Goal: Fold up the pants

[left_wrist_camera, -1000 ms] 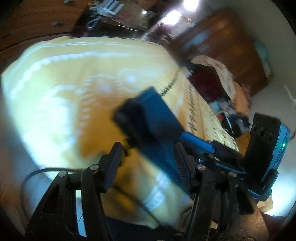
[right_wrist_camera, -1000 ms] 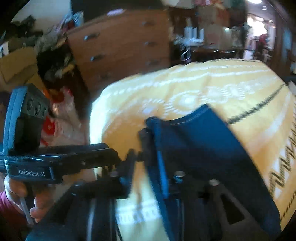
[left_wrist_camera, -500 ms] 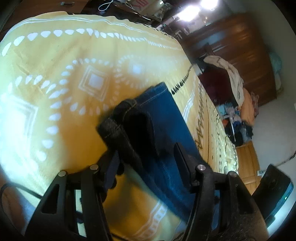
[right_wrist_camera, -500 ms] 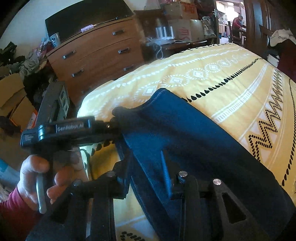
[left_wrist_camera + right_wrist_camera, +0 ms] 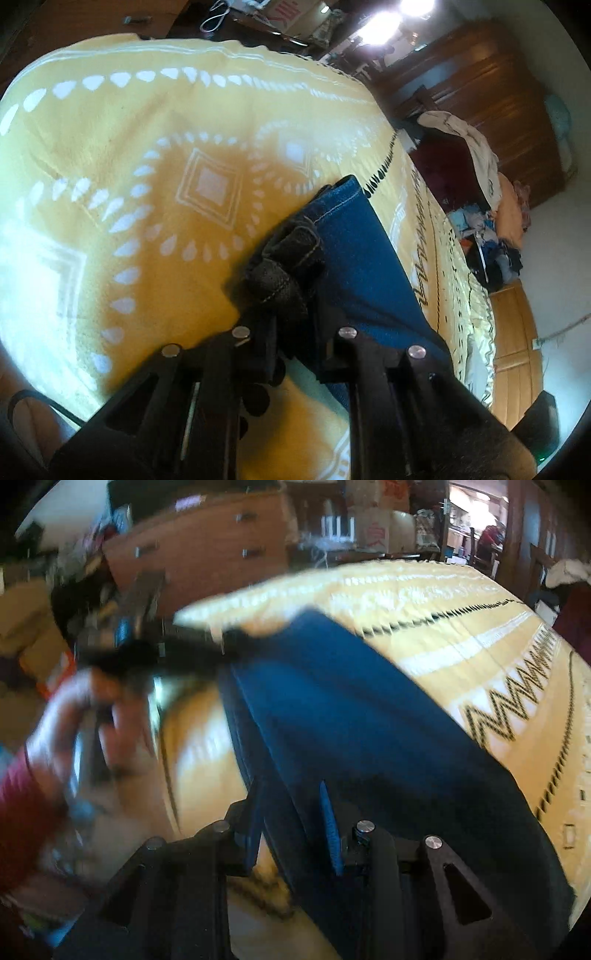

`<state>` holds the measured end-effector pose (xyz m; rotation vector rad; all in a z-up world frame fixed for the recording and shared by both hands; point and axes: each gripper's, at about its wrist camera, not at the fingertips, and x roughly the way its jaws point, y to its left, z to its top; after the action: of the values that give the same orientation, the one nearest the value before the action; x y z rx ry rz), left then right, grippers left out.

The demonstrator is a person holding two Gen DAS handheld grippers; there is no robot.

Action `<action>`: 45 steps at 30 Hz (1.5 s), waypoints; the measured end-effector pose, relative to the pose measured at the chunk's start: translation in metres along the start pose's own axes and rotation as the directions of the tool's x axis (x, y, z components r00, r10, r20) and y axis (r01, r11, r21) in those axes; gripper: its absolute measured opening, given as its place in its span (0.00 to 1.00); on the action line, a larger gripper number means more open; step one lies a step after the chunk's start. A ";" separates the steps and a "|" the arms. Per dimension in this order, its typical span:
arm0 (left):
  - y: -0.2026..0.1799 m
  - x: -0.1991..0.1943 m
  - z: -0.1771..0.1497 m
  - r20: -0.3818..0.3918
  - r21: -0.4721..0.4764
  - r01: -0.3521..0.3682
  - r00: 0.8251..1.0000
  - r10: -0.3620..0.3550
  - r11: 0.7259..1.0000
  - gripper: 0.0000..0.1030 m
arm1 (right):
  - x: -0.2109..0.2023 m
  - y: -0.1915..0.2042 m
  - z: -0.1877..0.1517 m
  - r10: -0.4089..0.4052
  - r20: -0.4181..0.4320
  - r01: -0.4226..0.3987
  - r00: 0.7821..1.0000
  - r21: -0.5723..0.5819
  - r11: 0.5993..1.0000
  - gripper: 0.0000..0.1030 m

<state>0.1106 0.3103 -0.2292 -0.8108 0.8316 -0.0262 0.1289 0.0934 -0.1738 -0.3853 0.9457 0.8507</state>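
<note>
Both tongs clench the blue jeans (image 5: pixel 354 251): left tongs (image 5: pixel 295 328) have closed since half a second ago onto the dark waistband bunch, right tongs (image 5: pixel 295 834) grip a folded edge. Jeans lie doubled on the yellow patterned bedspread (image 5: pixel 147 155), so the fold looks underway. Left hand (image 5: pixel 96 716) blurs near the dresser (image 5: pixel 207 554); nothing blocks the bed.

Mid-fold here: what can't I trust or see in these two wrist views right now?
- Left wrist view: the left gripper fingers' tips are buried in the bunched jeans; contact point hidden.
- Right wrist view: motion blur smears the left hand and its gripper.
- Right wrist view: the right gripper and the frame edge hide the jeans' near end.
- Both views: the bedspread is cut off by the fisheye rim.
</note>
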 end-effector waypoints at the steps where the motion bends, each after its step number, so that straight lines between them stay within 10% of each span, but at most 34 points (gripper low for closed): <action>1: 0.000 -0.001 -0.001 0.000 0.006 0.001 1.000 -0.001 1.000 0.15 | 0.001 -0.001 -0.009 -0.013 -0.020 0.013 1.000 -0.007 1.000 0.31; 8: -0.004 0.000 -0.001 0.007 0.005 -0.008 1.000 0.008 1.000 0.17 | 0.011 -0.004 -0.019 -0.053 -0.031 0.053 0.998 -0.006 0.999 0.31; 11: -0.008 0.003 0.000 0.006 0.004 -0.011 1.000 0.011 1.000 0.18 | 0.015 -0.010 -0.013 -0.067 -0.035 0.067 0.997 0.017 0.998 0.10; 22: -0.011 0.005 -0.001 0.021 0.020 -0.001 1.000 0.001 1.000 0.22 | 0.001 0.011 -0.029 -0.037 -0.026 0.038 0.999 0.024 0.999 0.09; 28: -0.018 0.011 -0.001 0.026 0.036 -0.045 0.999 0.044 0.998 0.21 | -0.032 -0.005 -0.033 -0.069 0.033 0.067 0.997 0.059 0.996 0.34; 39: -0.013 0.014 -0.001 0.041 0.039 -0.033 0.999 0.031 0.999 0.17 | -0.059 -0.072 -0.133 -0.057 -0.124 0.095 0.991 0.321 0.942 0.33; 45: -0.018 0.011 -0.002 0.049 0.060 -0.055 0.997 0.052 0.997 0.18 | -0.079 -0.059 -0.134 -0.117 -0.057 0.129 0.992 0.309 0.942 0.33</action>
<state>0.1217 0.2927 -0.2259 -0.7288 0.8040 0.0145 0.0777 -0.0640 -0.1855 -0.1839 1.0614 0.5685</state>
